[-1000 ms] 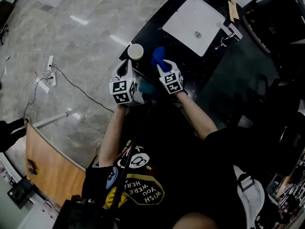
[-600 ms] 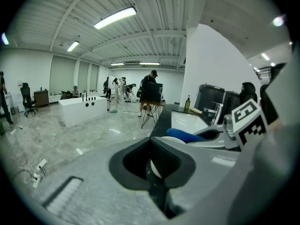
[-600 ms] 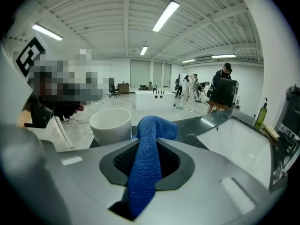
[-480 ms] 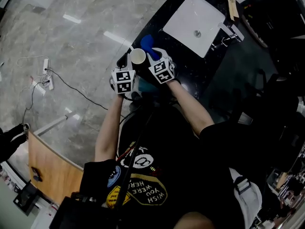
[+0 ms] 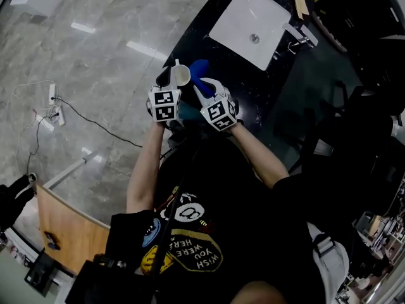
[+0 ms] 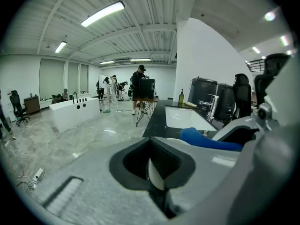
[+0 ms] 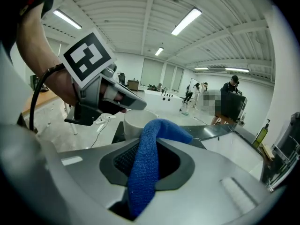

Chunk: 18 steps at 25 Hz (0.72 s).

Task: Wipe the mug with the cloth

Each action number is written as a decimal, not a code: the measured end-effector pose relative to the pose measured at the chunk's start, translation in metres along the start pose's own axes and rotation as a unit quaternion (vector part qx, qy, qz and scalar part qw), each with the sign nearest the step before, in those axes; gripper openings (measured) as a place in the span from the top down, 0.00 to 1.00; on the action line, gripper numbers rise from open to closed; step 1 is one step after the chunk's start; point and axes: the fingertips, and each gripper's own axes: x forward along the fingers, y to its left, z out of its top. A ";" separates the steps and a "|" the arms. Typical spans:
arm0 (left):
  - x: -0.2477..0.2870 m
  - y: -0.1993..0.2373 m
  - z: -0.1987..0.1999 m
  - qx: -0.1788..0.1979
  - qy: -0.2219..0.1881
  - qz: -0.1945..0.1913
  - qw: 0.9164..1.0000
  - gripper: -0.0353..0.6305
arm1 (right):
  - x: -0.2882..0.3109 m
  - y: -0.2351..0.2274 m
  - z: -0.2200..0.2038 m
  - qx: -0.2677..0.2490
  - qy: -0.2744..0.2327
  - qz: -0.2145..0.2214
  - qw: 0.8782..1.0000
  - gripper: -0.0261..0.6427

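Now mug (image 5: 181,75) and cloth (image 5: 201,69) sit side by side.
Left gripper (image 5: 169,81) clamps the mug rim; right gripper (image 5: 201,87) pinches the cloth, forearms converging.

Both bare forearms reach forward from the torso and converge. The left forearm (image 5: 144,170) is nearly straight, and the right forearm (image 5: 256,152) angles inward from a bent elbow. The two grippers sit just beside each other, with their marker cubes facing up toward the head. The left gripper (image 5: 172,81) has its jaws closed on a thin white part of the mug (image 5: 181,75). The right gripper (image 5: 204,88) has its jaws clamped on the blue cloth (image 7: 143,172), and a fold of it stands out past the jaw tips toward the left gripper.
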 end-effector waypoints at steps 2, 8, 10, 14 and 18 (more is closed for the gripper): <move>0.000 -0.001 -0.001 -0.005 -0.002 0.002 1.000 0.94 | 0.004 -0.005 -0.002 0.006 0.005 -0.004 1.000 0.86; -0.002 -0.004 0.000 -0.014 0.001 0.002 1.000 0.94 | 0.029 -0.034 0.004 0.013 0.015 -0.023 1.000 0.86; -0.003 -0.003 -0.002 -0.023 -0.001 0.007 1.000 0.94 | 0.039 -0.037 0.006 -0.001 0.017 -0.016 1.000 0.86; -0.004 -0.003 -0.006 -0.021 -0.002 0.017 1.000 0.94 | 0.036 -0.027 0.005 -0.056 0.017 0.021 0.998 0.86; -0.005 -0.004 -0.005 -0.032 -0.006 0.016 0.999 0.94 | 0.013 -0.011 -0.003 -0.078 0.020 0.037 0.996 0.86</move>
